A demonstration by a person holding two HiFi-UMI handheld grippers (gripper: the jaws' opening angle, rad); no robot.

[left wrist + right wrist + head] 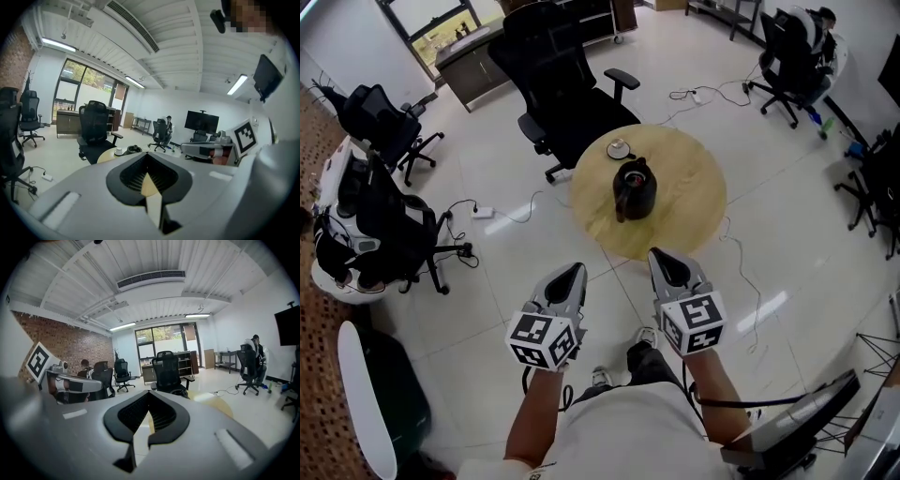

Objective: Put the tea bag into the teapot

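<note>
Nothing done yet: our left gripper [577, 269] and right gripper [656, 254] had jaws together, empty. The teapot [635, 187] waited at the centre of the table [694, 199].

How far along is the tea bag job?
Nothing done: the teapot sits untouched on the table. Nothing in hand: left gripper and right gripper are shut, empty, short of the table. Left: picking up the tea bag, not discernible here, and dropping it in.

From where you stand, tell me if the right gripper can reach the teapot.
Probably not: the right gripper only meets the near edge of the table; the teapot stands mid-table. Nothing blocks the way.
</note>
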